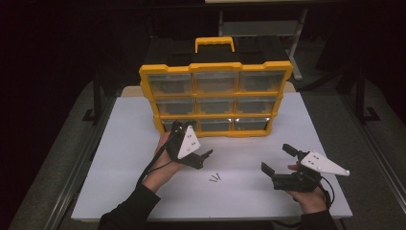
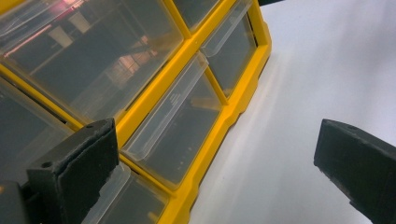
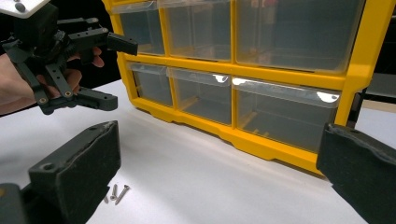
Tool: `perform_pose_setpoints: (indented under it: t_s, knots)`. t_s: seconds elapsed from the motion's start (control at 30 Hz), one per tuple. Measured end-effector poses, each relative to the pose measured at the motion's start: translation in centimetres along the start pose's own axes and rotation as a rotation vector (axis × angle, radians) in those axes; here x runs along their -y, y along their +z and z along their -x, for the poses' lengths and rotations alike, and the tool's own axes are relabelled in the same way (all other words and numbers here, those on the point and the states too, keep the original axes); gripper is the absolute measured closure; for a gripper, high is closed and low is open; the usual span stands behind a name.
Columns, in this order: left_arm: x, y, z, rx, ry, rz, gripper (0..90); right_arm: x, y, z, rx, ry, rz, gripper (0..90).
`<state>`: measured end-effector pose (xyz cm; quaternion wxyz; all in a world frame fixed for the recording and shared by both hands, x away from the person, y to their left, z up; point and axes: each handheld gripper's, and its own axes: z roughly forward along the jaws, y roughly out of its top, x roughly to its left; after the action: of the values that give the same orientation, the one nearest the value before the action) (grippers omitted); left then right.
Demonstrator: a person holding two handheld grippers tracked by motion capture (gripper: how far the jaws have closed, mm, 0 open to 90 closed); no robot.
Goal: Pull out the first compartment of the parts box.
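Observation:
A yellow organizer (image 1: 216,67) with nine clear drawers and a black top stands at the back of the white table (image 1: 124,124). My left gripper (image 1: 193,140) is open, tilted on its side just in front of the bottom left drawer (image 1: 167,125), holding nothing. The left gripper view looks closely at the bottom drawers (image 2: 173,135) between its open jaws. My right gripper (image 1: 277,159) is open and holds nothing near the front right of the table. It faces the organizer (image 3: 280,74) and also sees the left gripper (image 3: 122,73). Three small screws (image 1: 215,178) lie loose between the grippers.
The screws (image 3: 116,192) lie on the table by the right gripper's left jaw. The table's front edge (image 1: 206,218) runs close to the person's forearms. Dark floor and metal frame legs (image 1: 297,43) surround the table.

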<state>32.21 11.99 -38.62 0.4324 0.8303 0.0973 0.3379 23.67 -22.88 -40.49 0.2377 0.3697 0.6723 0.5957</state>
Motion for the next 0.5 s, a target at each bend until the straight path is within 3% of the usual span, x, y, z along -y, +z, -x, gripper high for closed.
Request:
perform_pose_setpoints:
  t_s: [0.27, 0.5]
  knots:
    - [-0.22, 0.05, 0.45, -0.018, 0.070, -0.027, 0.0, 0.01, 0.00, -0.02, 0.000, 0.002, -0.002, 0.0]
    - [-0.35, 0.07, 0.62, -0.032, 0.105, -0.037, 0.0, 0.01, -0.01, 0.00, 0.002, 0.002, -0.005, 0.0]
